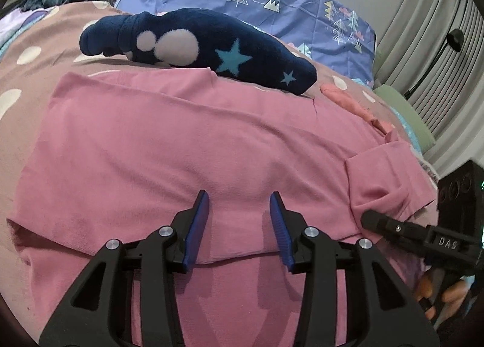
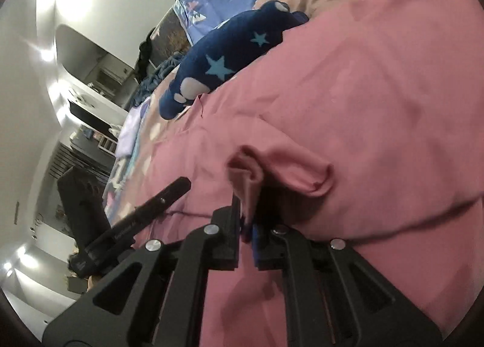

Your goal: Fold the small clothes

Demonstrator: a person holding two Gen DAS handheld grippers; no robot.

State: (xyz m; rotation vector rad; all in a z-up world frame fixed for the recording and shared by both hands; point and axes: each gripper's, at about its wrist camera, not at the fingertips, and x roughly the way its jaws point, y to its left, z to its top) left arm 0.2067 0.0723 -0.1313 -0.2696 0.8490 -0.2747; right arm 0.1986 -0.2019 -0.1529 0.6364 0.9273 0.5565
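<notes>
Pink knit garment (image 1: 187, 147) lies spread across the frame's middle on the dotted bed cover (image 1: 27, 53). Left tongs (image 1: 239, 226) hover half-open, empty, above its lower centre; right tongs (image 2: 248, 220) pinch a bunched sleeve fold, which may slip free when pulled

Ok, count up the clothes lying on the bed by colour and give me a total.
Pink garment: 1
Navy piece with stars and white spots: 1
Orange piece: 1
Total: 3
A lilac fabric at the far edge is too little in view to count as clothing.
</notes>
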